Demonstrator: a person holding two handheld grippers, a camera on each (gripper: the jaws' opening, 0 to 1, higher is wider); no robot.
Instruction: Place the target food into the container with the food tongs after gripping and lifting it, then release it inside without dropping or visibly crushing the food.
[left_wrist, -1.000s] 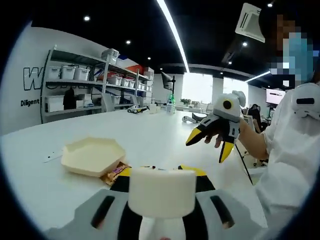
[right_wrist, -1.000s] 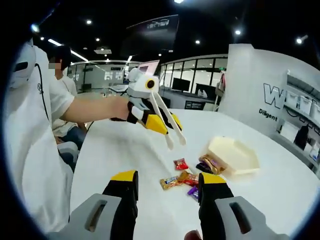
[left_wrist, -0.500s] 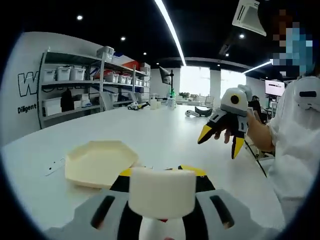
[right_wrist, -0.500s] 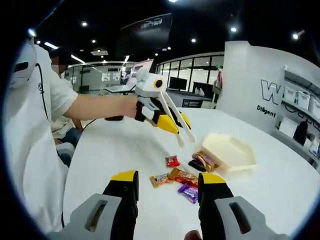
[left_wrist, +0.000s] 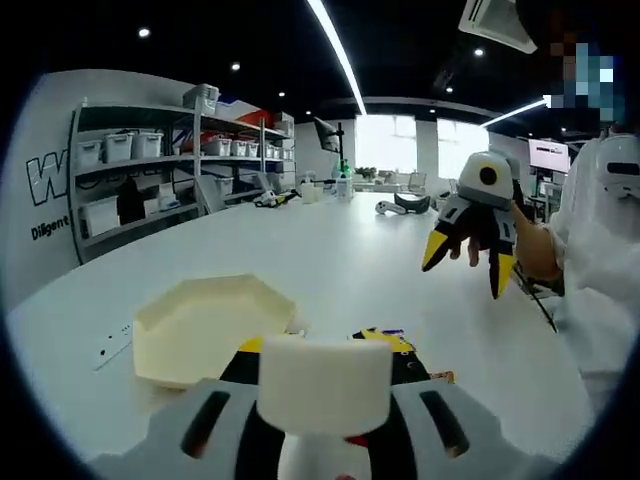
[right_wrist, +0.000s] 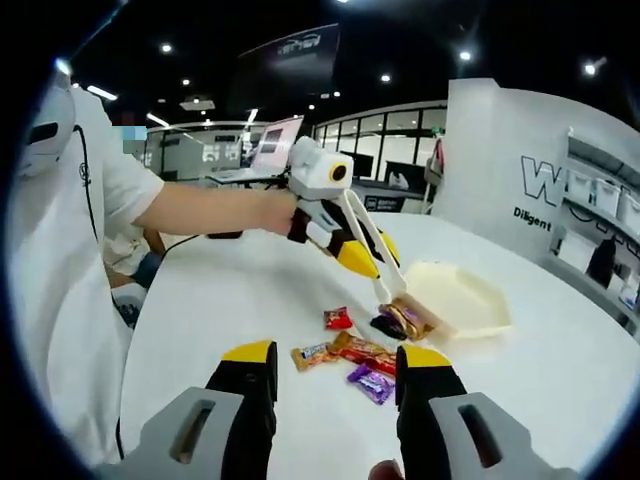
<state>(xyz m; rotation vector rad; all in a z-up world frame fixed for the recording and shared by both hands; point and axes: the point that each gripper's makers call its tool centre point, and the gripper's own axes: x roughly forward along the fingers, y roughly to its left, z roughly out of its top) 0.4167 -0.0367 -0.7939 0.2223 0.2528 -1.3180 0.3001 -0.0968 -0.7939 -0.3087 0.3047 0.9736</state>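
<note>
Your left gripper (right_wrist: 375, 262) held white plastic food tongs (right_wrist: 368, 238), tips at the brown wrapped snack (right_wrist: 408, 318) beside the cream hexagonal container (right_wrist: 462, 297) on the white worktop (right_wrist: 230, 300). Your right gripper (right_wrist: 338, 385) jaws stood open. Risk: excess squeeze would have crushed the snack; a loose one would have dropped it.

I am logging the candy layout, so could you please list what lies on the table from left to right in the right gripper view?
Orange candy → red candy → purple candy → cream container.
</note>
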